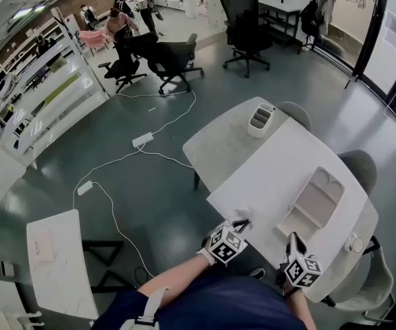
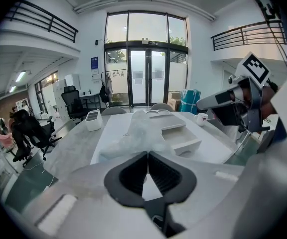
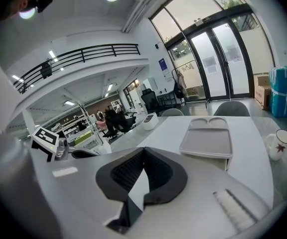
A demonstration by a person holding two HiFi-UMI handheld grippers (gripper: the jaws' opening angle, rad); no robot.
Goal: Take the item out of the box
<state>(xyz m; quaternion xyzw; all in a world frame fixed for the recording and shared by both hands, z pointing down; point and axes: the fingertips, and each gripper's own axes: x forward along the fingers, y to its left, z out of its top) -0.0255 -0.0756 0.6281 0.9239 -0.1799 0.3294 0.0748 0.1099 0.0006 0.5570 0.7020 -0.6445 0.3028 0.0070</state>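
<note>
The white box point(image 1: 316, 199) lies open on the white table point(image 1: 267, 174), right of centre; it also shows in the left gripper view point(image 2: 182, 137) and the right gripper view point(image 3: 208, 139). My left gripper point(image 1: 241, 223) is at the table's near edge, left of the box. Its jaws point(image 2: 148, 153) are shut on a crumpled clear plastic bag point(image 2: 136, 136), the item, which shows as a small white lump point(image 1: 242, 215) at the tips. My right gripper point(image 1: 293, 239) hovers at the box's near end, shut point(image 3: 144, 150) with nothing in it.
A grey desk organiser point(image 1: 260, 119) stands at the table's far end. A white mug point(image 1: 355, 244) sits near the right edge. Two grey chairs point(image 1: 360, 168) are tucked in along the far right side. Cables and a power strip point(image 1: 143, 140) lie on the floor to the left.
</note>
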